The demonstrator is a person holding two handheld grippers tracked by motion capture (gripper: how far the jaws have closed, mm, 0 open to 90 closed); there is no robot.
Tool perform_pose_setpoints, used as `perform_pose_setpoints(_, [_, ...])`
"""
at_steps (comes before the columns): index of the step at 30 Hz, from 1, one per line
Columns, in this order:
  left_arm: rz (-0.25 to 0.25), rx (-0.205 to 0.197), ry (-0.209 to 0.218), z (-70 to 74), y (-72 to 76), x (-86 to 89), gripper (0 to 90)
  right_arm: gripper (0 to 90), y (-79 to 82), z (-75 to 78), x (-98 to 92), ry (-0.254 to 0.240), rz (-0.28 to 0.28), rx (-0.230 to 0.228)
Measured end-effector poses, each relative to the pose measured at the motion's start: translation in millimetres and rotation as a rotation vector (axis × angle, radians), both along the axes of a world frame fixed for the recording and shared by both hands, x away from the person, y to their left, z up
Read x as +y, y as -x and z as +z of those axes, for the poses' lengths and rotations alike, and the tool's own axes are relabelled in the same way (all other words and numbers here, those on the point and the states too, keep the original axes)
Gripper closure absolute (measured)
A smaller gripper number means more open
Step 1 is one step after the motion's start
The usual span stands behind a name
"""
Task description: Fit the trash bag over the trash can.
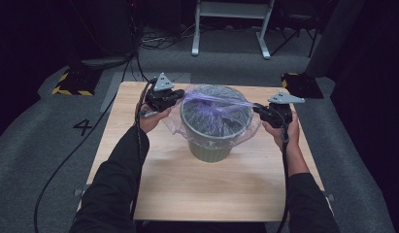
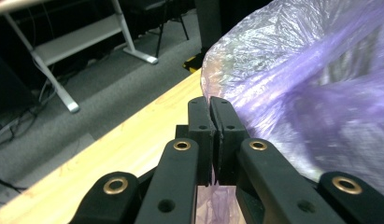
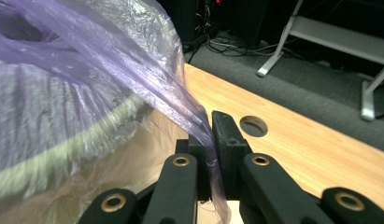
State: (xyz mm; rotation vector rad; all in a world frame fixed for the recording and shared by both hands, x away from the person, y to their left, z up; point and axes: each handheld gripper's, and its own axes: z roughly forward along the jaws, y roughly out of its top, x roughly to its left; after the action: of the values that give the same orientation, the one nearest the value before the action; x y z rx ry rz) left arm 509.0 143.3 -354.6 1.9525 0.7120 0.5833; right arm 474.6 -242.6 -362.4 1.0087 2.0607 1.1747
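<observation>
A grey-green bin (image 1: 210,148) stands upright in the middle of the wooden table (image 1: 187,194). A thin purple plastic bag (image 1: 217,104) is stretched over its mouth. My left gripper (image 1: 176,96) is shut on the bag's left edge beside the rim; the film (image 2: 297,93) runs out between its closed jaws. At the bin's right side my right gripper (image 1: 256,108) is shut on the bag's right edge, where the film (image 3: 133,88) is pulled taut into the jaws. The bin's rim (image 3: 87,135) shows through the plastic.
The table has a round hole (image 3: 253,126) near its far right corner. On the floor beyond stand a white metal frame (image 1: 231,29), black-and-yellow blocks (image 1: 73,82) and loose cables (image 1: 158,41). Cables trail from both grippers along the forearms.
</observation>
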Motion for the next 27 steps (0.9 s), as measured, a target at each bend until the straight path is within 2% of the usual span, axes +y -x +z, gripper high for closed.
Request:
perform_pose_setpoints(2, [0.005,0.008,-0.015,-4.5,-3.5,-2.1,87.8,87.1,-4.4,-3.9,1.4,-0.018,-0.009,0.013])
perform_pose_setpoints(6, [0.02,0.023,-0.017,-9.4,-10.2,-4.1,87.9,87.1,-11.7,-10.3,6.4,-0.053,-0.015,0.027])
perform_pose_setpoints(9, [0.011,0.05,0.016,-12.9,-15.5,-4.1,87.9,87.2,-17.1,-13.5,9.1,-0.059,-0.022,0.037])
perform_pose_setpoints(12, [0.026,0.08,-0.008,-19.9,-22.1,-6.9,88.2,87.2,-23.8,-16.8,10.7,-0.082,-0.02,0.056])
perform_pose_setpoints(14, [0.037,0.106,-0.018,-24.8,-25.2,-8.6,88.3,87.2,-26.9,-18.6,11.1,-0.078,-0.021,0.064])
perform_pose_setpoints(17, [0.051,0.138,-0.042,-32.4,-29.7,-10.5,88.2,87.1,-32.9,-25.9,11.3,-0.07,-0.029,0.107])
perform_pose_setpoints(19, [0.042,0.161,-0.03,-37.2,-30.7,-10.6,88.1,87.1,-34.1,-30.6,11.7,-0.068,-0.025,0.126])
perform_pose_setpoints(22, [0.039,0.164,-0.04,-45.0,-29.4,-10.4,88.1,87.0,-32.9,-37.3,11.6,-0.057,-0.01,0.146])
perform_pose_setpoints(23, [0.037,0.178,-0.041,-49.0,-28.7,-9.4,88.0,86.8,-32.5,-39.4,10.9,-0.054,-0.009,0.15])
perform_pose_setpoints(27, [0.014,0.188,-0.016,-56.5,-23.4,-5.7,88.4,86.3,-30.2,-45.8,8.1,-0.057,0.0,0.165])
